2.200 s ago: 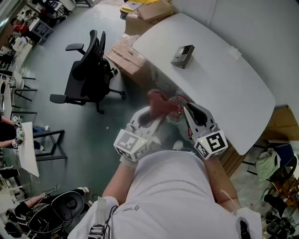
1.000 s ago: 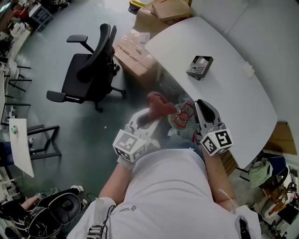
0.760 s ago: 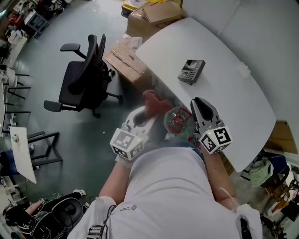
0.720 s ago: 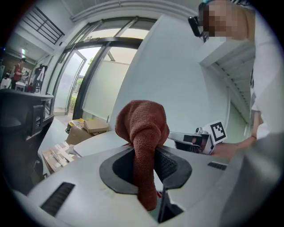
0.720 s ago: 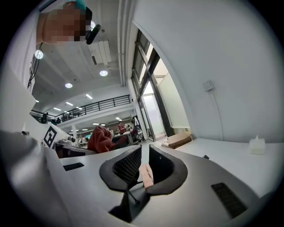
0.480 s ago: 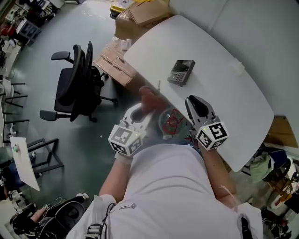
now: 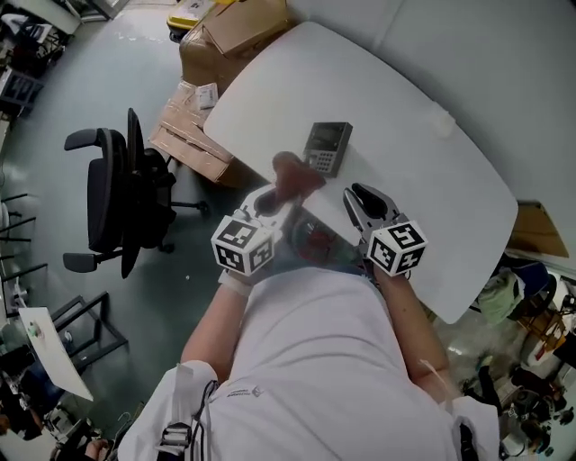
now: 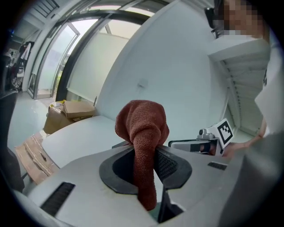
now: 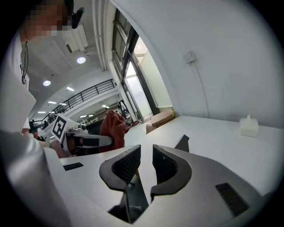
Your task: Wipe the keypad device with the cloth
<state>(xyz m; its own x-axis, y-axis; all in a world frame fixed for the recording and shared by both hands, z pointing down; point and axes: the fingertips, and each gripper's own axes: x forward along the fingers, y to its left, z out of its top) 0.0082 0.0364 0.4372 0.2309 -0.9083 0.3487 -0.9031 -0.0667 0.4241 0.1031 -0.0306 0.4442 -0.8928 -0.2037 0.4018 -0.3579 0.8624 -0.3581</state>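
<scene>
both grippers had moved in over tabletop (image 7: 423, 180): left gripper (image 8: 147, 159), clamped on cloth (image 8: 142, 126), now just short of keypad device (image 7: 326, 146) near front edge; right gripper (image 9: 147, 163) barely parted, empty. wiping seemed imminent.

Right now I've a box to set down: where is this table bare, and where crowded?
Bare: the table's far end, between the keypad device and the cardboard boxes, and the wide stretch from the device to the small white box. Crowded: the near edge, with the cloth, left hand-held gripper and right hand-held gripper by the device.
</scene>
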